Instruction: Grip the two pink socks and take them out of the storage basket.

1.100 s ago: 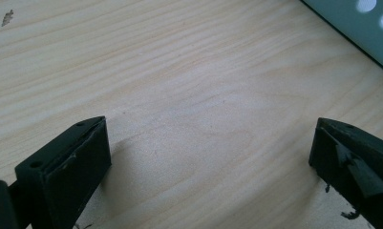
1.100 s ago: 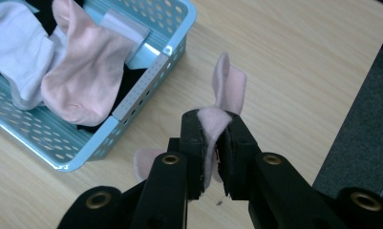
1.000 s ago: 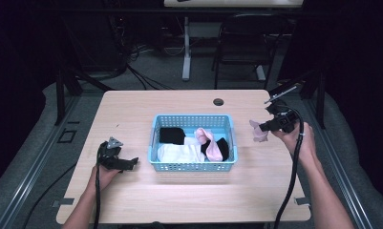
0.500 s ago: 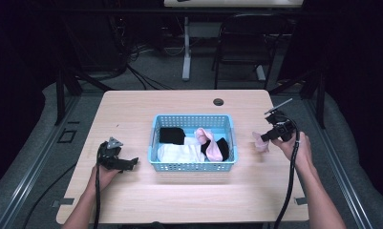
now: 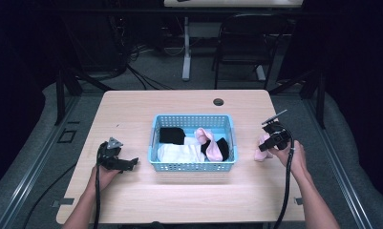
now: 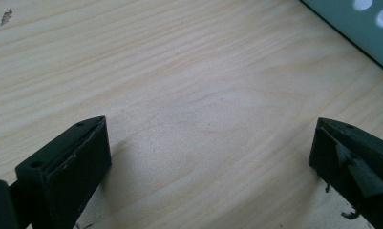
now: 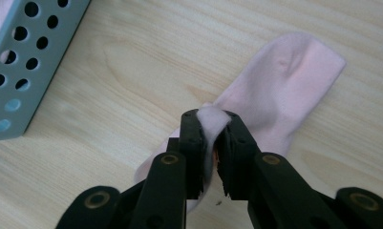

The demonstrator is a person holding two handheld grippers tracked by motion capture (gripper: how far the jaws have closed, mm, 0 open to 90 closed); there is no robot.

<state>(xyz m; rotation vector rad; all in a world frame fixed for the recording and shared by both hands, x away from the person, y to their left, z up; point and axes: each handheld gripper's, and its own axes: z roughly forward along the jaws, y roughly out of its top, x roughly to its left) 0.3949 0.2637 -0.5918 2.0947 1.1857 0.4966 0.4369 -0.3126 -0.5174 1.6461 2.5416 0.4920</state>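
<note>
The right gripper [image 7: 212, 125] is pinching a fold of a pink sock [image 7: 280, 86], its jaws closed tight on the fabric; the rest of the sock is lying flat on the wooden table [image 5: 179, 200], spreading away beyond the jaw tips. In the high view this sock [image 5: 262, 149] is sitting just beside the right gripper [image 5: 270, 143], to the right of the blue basket [image 5: 194, 166] and apart from it. The left gripper [image 6: 208, 157] is resting low over bare tabletop left of the basket, its jaws standing wide apart and gripping nothing. Inside the basket four socks are showing: one black [image 5: 172, 135], one white [image 5: 179, 152], one pink [image 5: 209, 141], and another black [image 5: 222, 146] at the right end
</note>
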